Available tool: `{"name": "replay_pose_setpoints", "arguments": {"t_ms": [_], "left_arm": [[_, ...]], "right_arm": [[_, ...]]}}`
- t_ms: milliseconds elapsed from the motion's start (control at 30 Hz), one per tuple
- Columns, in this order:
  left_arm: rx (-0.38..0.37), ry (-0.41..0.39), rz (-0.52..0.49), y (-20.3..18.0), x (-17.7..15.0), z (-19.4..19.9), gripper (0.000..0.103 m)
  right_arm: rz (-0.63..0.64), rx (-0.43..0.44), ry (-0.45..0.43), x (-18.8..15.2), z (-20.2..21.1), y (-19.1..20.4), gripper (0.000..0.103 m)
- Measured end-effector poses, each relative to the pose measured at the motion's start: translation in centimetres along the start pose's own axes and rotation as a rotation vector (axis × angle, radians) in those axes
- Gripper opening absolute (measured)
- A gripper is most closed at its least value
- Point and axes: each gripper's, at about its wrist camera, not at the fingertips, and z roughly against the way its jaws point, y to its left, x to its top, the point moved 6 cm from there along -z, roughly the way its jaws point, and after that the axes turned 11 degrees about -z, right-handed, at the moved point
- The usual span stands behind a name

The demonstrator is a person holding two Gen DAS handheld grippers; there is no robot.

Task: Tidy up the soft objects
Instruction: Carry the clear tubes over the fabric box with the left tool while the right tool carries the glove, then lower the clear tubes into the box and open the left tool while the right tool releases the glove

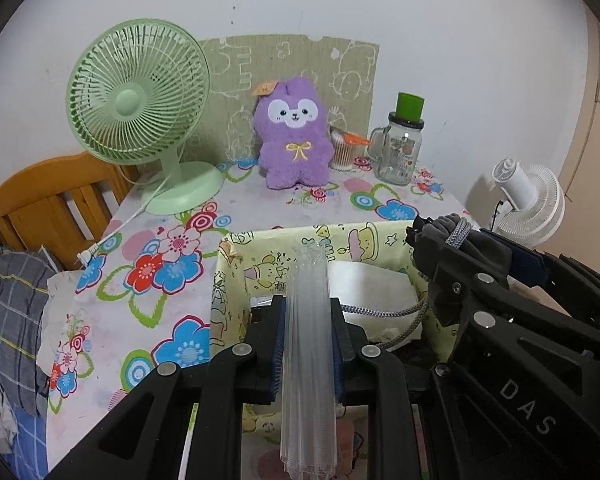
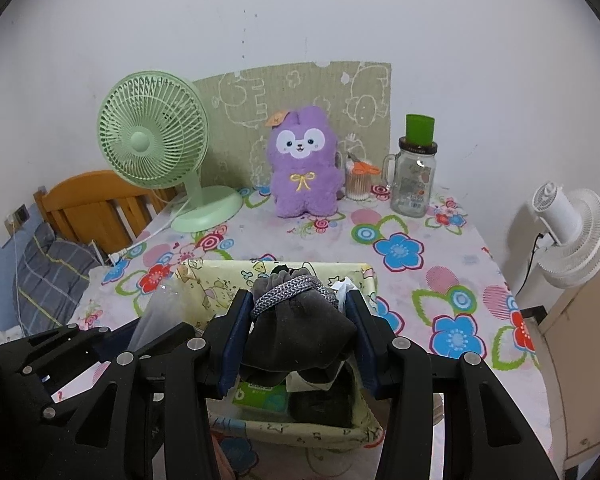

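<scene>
Both carried items are over the yellow cartoon-print storage basket (image 2: 364,276) at the lower middle of each frame, so the step in hand looks like delivery into it. The left hand-held gripper (image 1: 309,312) is clenched on a clear crinkled plastic sleeve (image 1: 308,360) that runs up the centre of its view. The right hand-held gripper (image 2: 300,312) grasps a dark grey drawstring pouch (image 2: 300,332) tied with a grey braided cord (image 2: 288,290). Inside the basket lie a white folded item (image 1: 370,284) and a green tissue pack (image 2: 260,398). The purple plush toy (image 1: 294,136) sits at the upper centre of the floral tabletop (image 2: 440,248), well apart. Next, each load likely needs lowering into free room before release
</scene>
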Motion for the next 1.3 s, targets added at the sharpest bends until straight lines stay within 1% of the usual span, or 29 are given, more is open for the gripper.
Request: {"name": "replay_pose_setpoints", "arguments": {"t_ms": [233, 333, 400, 433, 533, 600, 667, 767, 867, 1000, 1067, 1167, 1300], "left_arm": [[0.005, 0.038, -0.001, 0.0, -0.2, -1.8, 0.021], [0.03, 0.052, 0.014, 0.4, -0.3, -2.2, 0.039], [0.034, 0.054, 0.02, 0.7, -0.4, -2.3, 0.04], [0.034, 0.055, 0.019, 0.7, -0.4, -2.4, 0.043], [0.043, 0.068, 0.013, 0.8, -0.7, -2.6, 0.058], [0.046, 0.076, 0.01, 0.9, -1.0, -2.7, 0.061], [0.049, 0.082, 0.002, 0.9, -1.2, -2.6, 0.069], [0.043, 0.08, -0.012, 0.8, -1.4, -2.4, 0.07], [0.032, 0.081, -0.021, 0.6, -1.4, -2.3, 0.076], [0.037, 0.08, -0.027, 0.4, -1.3, -2.3, 0.078], [0.035, 0.081, -0.03, 0.2, -1.3, -2.3, 0.081], [0.024, 0.083, -0.037, -0.1, -1.3, -2.3, 0.085], [0.032, 0.082, -0.037, -0.1, -1.3, -2.2, 0.086]], "right_arm": [[0.001, 0.018, 0.022, 0.1, -1.5, 0.2, 0.051], [0.004, 0.023, 0.031, 0.0, -2.0, 0.3, 0.051], [0.005, 0.027, 0.038, -0.1, -2.3, 0.4, 0.051], [0.005, 0.028, 0.041, -0.2, -2.4, 0.4, 0.051], [0.012, 0.033, 0.054, -0.4, -3.0, 0.7, 0.051], [0.017, 0.039, 0.062, -0.5, -3.3, 1.0, 0.051], [0.021, 0.045, 0.067, -0.6, -3.6, 1.2, 0.051], [0.015, 0.057, 0.081, -0.8, -4.0, 1.6, 0.051], [0.017, 0.066, 0.089, -1.0, -4.4, 2.0, 0.051], [0.018, 0.069, 0.094, -1.1, -4.5, 2.2, 0.052], [0.014, 0.069, 0.099, -1.1, -4.5, 2.2, 0.054], [0.019, 0.063, 0.113, -1.3, -4.5, 2.0, 0.063], [0.015, 0.065, 0.114, -1.4, -4.2, 1.7, 0.074]]}}
